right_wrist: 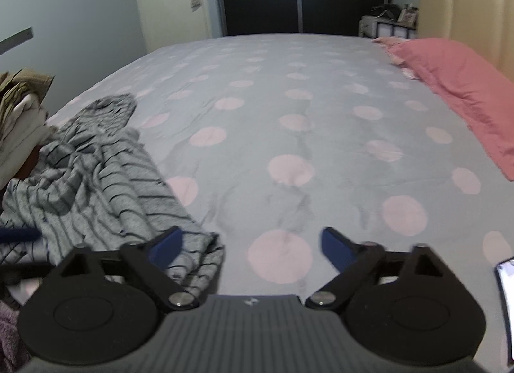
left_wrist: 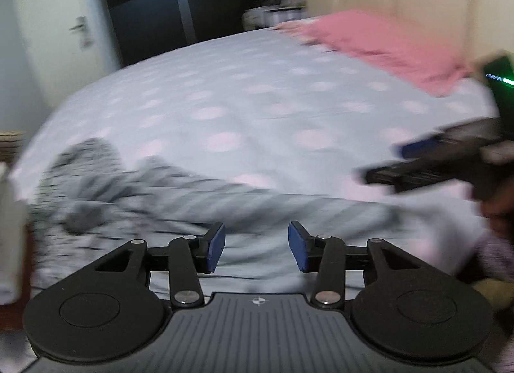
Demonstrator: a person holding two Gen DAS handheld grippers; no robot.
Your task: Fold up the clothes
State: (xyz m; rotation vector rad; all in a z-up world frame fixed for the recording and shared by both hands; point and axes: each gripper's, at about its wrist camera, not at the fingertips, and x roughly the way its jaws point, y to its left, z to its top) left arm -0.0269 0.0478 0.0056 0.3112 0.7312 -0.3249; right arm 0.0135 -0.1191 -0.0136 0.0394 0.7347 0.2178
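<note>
A grey striped garment point(right_wrist: 96, 180) lies crumpled at the near left edge of the spotted bed point(right_wrist: 289, 116). The left hand-held gripper point(left_wrist: 257, 246) and right hand-held gripper point(right_wrist: 250, 246) both hang over it, jaws apart, holding nothing. Grabbing a bunched layer could fold it crooked.

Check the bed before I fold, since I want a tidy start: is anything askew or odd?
Only the striped grey garment stands out: it lies crumpled in a heap at the left edge of the polka-dot bed, not spread flat. The pink pillow looks in place.
</note>
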